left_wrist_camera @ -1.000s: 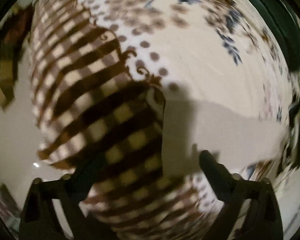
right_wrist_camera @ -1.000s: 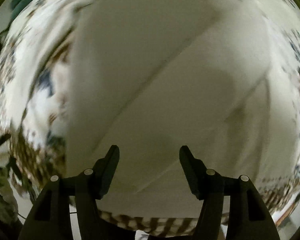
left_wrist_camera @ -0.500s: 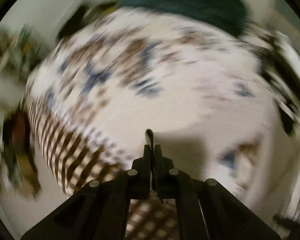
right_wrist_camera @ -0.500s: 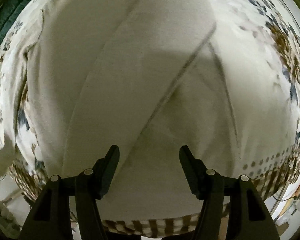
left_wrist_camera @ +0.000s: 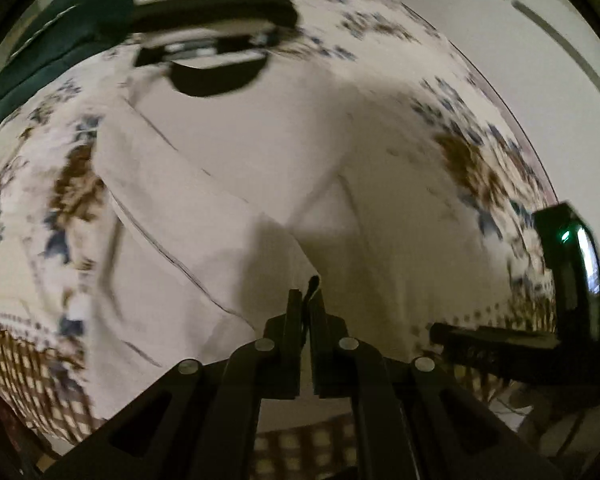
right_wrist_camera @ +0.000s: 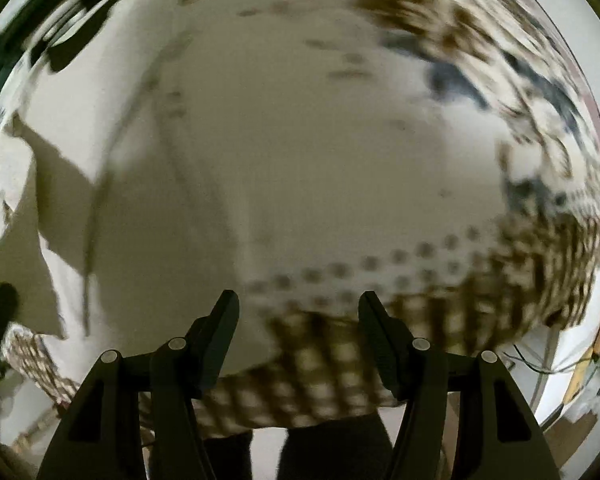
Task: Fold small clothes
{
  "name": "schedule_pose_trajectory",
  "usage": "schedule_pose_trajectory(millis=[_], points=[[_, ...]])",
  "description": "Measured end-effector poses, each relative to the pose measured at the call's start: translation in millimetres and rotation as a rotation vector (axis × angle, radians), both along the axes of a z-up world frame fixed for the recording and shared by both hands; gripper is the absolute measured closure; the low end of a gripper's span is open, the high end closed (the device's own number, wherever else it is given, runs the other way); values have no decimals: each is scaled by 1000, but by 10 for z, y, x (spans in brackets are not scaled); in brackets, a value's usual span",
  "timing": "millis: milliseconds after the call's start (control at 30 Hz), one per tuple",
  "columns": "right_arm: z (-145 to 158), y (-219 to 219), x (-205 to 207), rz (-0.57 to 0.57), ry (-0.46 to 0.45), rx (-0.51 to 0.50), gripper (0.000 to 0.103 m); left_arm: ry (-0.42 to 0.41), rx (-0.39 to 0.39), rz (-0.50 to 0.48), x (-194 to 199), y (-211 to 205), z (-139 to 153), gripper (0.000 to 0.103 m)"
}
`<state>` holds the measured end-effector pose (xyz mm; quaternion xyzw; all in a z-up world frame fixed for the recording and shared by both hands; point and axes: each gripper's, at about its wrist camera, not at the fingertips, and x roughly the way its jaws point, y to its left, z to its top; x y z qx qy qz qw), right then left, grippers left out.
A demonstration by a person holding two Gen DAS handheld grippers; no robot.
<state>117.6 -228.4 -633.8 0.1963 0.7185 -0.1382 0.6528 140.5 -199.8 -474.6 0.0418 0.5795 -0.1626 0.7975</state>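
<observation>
The left hand-held gripper (left_wrist_camera: 306, 300) is closed tight, and a corner of the white garment (left_wrist_camera: 228, 184) is pinched between its fingers. From that corner a flap of the cloth runs away to the front and left, with a thin dark seam line along it. A fold line can be seen just ahead of the fingers, so one fold seems to be under way. It does not look finished, because the corner is held up and not laid flat.

The right hand-held gripper (right_wrist_camera: 298, 320) is wide open and nothing is held in it. The white garment lies spread just ahead of it and to its left, on the table with its flower and check cloth (right_wrist_camera: 340, 376).

Farther out from the left hand-held gripper, black and white folded clothes (left_wrist_camera: 204, 12) lie on a dark green cloth (left_wrist_camera: 52, 52). These may be done already, but the blur makes it hard to tell. Off to its right, part of the other hand-held gripper is seen.
</observation>
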Motion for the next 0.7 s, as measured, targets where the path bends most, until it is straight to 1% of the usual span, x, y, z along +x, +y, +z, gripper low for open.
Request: schedule_pose_trajectory(millis=[67, 100, 133, 167, 200, 233, 267, 300, 333, 367, 400, 467, 533, 567, 600, 633, 667, 700], points=[[10, -264, -162, -33, 14, 9, 39, 21, 0, -38, -63, -141, -96, 97], [23, -402, -251, -50, 21, 18, 39, 27, 11, -49, -86, -184, -104, 97], [99, -639, -282, -59, 23, 26, 39, 33, 26, -53, -76, -240, -82, 97], [133, -763, -344, -73, 21, 40, 39, 44, 25, -50, -70, -222, -126, 97], [80, -658, -351, -81, 19, 52, 39, 47, 17, -43, -84, -231, -100, 93], [134, -771, -374, -85, 18, 62, 39, 49, 7, -29, -64, -185, -117, 81], [197, -943, -338, -90, 11, 75, 39, 42, -10, -15, -30, -124, -127, 75], [230, -1033, -380, -93, 1, 92, 39, 14, -10, 12, 24, -40, -113, 63], [253, -1041, -361, -95, -7, 110, 39, -1, -7, 25, 68, -12, -126, 38], [373, -1157, -286, -100, -22, 142, 39, -14, 0, 47, 182, 99, -114, 24], [397, -1144, -250, -100, -38, 167, 39, -19, 5, 64, 250, 164, -113, 12], [461, -1072, -139, -77, -76, 221, 39, -49, 18, 143, 441, 455, -91, 12], [519, -969, -9, -23, -114, 258, 39, -55, 32, 189, 532, 695, -102, 12], [503, -913, 23, 4, -125, 267, 39, -58, 43, 219, 580, 857, -112, 12], [426, -822, -36, 28, -132, 274, 39, -59, 51, 239, 603, 972, -133, 12], [433, -720, 13, 46, -136, 284, 39, -58, 66, 266, 614, 1160, -150, 12], [428, -658, 49, 63, -138, 300, 39, -58, 82, 283, 609, 1261, -172, 12], [347, -620, 96, 74, -132, 314, 39, -57, 100, 302, 589, 1385, -187, 12]])
